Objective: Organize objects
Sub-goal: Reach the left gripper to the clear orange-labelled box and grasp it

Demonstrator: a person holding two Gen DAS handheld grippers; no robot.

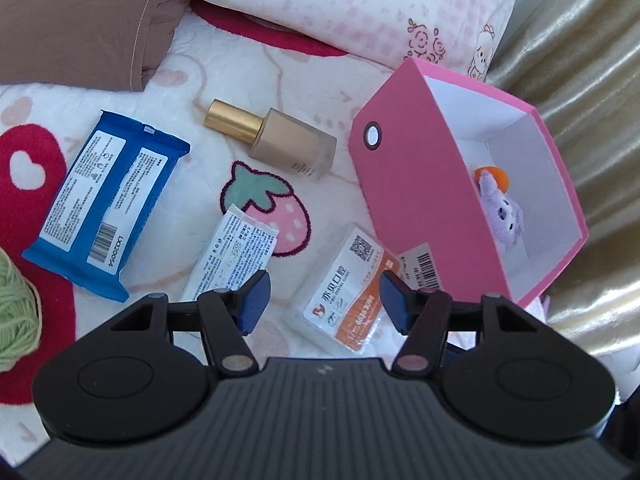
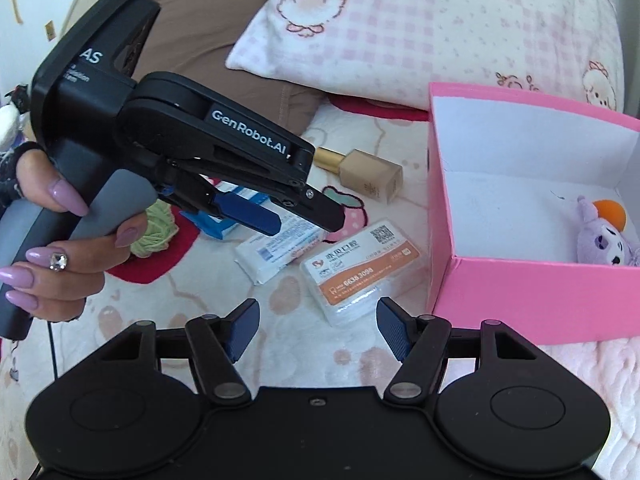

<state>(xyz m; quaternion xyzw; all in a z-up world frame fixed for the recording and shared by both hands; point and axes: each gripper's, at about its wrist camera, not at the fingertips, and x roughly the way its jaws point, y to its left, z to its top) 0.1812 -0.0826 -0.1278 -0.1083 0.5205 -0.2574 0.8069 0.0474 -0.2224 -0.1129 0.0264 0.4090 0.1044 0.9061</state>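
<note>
1. The bed (image 1: 168, 80) fills everything, its cream blanket printed with hearts and a strawberry, and a pink checked pillow (image 2: 440, 28) lies far beyond both sets of tongs.
2. The pink box (image 2: 520, 292) sits open-topped just to the right of the right tongs; from the left tongs it stands ahead and to the right.
3. The left tongs (image 1: 322, 300) hang partly open, blue pads apart, nothing between them. A hand (image 2: 52, 248) with long lilac nails grips the handle.
4. The right tongs (image 2: 318, 328) stand partly open too, empty, pointing down at the blanket.
5. The blue packet (image 1: 104, 204) lies flat, ahead and left of the left tongs.
6. A green ball of yarn (image 1: 16, 312) sits at the far left, beside the left tongs' body.
7. The gold bottle (image 1: 276, 140) lies on its side, well ahead of the left tongs, between packet and box.
8. The white packet (image 1: 228, 256) lies just ahead of the left pad of the left tongs.
9. The clear card case (image 2: 362, 272) with an orange label rests just in front of the right tongs; in the left wrist view it shows between the left tongs' pads, lying on the blanket below them.
10. The purple plush toy (image 2: 604, 240) with an orange ball is inside the box, at its far right corner.
</note>
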